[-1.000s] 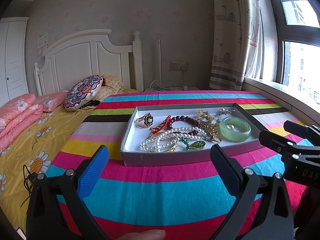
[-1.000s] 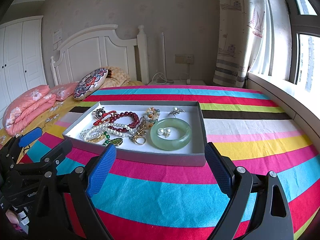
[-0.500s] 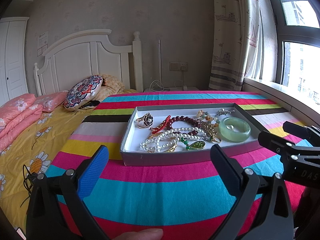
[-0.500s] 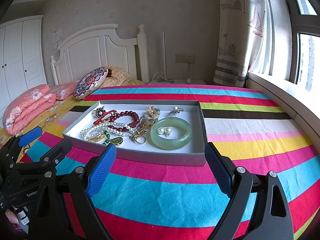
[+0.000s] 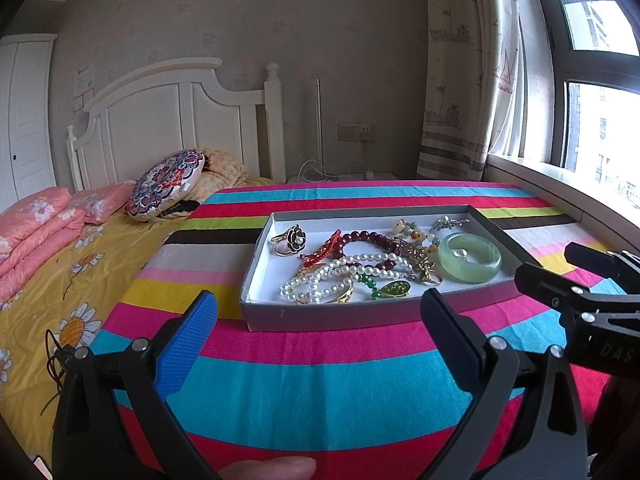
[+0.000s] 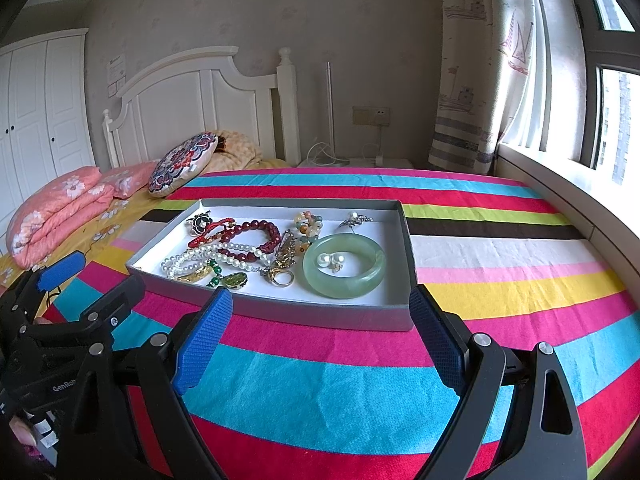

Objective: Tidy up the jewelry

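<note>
Fingers of both my left gripper (image 5: 318, 330) and right gripper (image 6: 320, 330) stand wide apart, holding nothing, short of the grey tray (image 6: 280, 312) on the striped bed (image 6: 500, 280). All jewelry, jade bangle (image 6: 344, 284) included, lies tangled inside; sorting looks unsettled.

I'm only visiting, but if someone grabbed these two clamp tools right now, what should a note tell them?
Left gripper: open, empty, hovering short of the tray.
Right gripper: open, empty, at the tray's near edge.
All jewelry sits mixed in the grey tray on the striped cloth: pearl strand, dark red bead bracelet and small pieces tangled at left; jade bangle at right, two pearl earrings inside it.
Done or left: cannot tell; nothing lies outside the tray.
</note>
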Demonstrator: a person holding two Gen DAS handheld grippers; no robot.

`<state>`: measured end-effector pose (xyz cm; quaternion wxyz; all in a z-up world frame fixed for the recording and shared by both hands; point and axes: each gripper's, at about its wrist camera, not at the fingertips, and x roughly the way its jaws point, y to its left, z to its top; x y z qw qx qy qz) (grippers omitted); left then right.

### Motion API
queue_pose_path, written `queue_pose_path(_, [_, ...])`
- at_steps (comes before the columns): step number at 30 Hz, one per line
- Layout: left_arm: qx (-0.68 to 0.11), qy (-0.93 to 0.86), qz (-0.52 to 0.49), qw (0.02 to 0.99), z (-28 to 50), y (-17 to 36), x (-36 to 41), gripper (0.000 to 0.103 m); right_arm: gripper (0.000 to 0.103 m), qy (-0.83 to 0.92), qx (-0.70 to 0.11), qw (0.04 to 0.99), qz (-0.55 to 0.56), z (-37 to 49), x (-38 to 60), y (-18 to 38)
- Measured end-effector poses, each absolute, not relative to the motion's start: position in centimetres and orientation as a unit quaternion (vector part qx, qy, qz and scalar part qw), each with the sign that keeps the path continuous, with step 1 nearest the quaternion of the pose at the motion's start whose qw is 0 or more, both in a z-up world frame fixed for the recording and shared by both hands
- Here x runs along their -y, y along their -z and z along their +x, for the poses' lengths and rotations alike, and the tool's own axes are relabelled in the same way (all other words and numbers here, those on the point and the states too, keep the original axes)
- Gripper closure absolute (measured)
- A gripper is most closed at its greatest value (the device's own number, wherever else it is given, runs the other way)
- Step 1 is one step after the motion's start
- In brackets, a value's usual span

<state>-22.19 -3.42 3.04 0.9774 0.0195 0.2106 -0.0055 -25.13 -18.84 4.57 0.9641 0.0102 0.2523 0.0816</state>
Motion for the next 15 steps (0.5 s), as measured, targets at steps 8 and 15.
queue_pose_path(8, [-0.211,0.007,0.019,0.977,-22.24,-2.98,3.3,0.002,0.017,-0.084,-0.254,0.963,0.009,-25.11,18.72,-4.3])
queue_pose_path(15, [-0.214,0.01,0.022,0.977,-22.23,-3.01,3.22,0.002,0.017,-0.087,-0.256,0.963,0.008,-25.02,18.71,-4.35])
